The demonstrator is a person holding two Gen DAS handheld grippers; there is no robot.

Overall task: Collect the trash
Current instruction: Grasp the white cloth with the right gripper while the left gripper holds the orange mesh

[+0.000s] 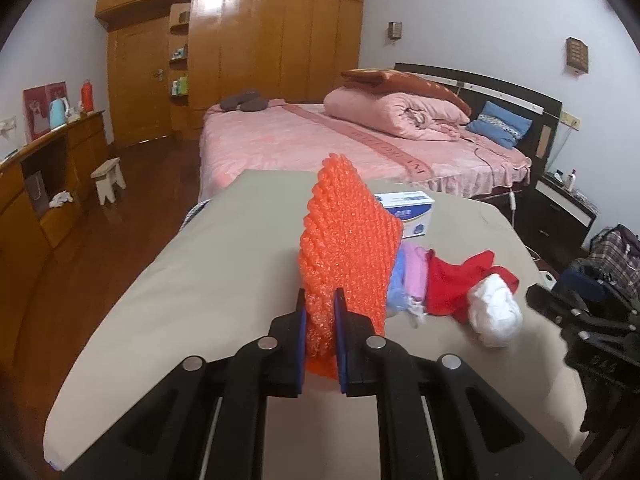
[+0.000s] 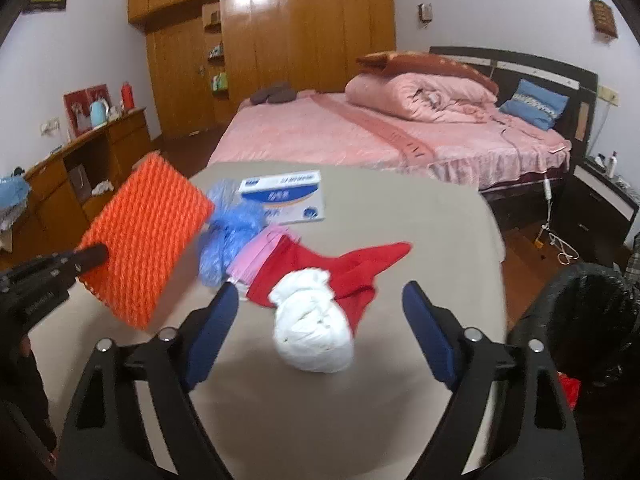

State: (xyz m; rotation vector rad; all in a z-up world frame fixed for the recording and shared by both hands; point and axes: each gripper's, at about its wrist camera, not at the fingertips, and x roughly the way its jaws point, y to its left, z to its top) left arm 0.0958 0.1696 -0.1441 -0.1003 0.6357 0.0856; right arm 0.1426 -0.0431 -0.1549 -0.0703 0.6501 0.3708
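Note:
My left gripper [image 1: 320,312] is shut on an orange foam net sheet [image 1: 344,248] and holds it above the beige table [image 1: 200,280]; the sheet also shows in the right wrist view [image 2: 144,240] at the left. My right gripper [image 2: 320,300] is open, its fingers on either side of a white crumpled wad [image 2: 312,332] on the table. The wad [image 1: 496,316] lies against a red cloth [image 2: 360,272]. A pink piece [image 2: 256,256], a blue crumpled plastic piece [image 2: 228,232] and a white-and-blue box [image 2: 284,196] lie behind.
A black bin bag [image 2: 576,320] stands at the table's right. A pink bed [image 2: 360,128] is behind the table. A wooden sideboard [image 1: 48,168] runs along the left wall, with a small stool [image 1: 108,178] on the floor.

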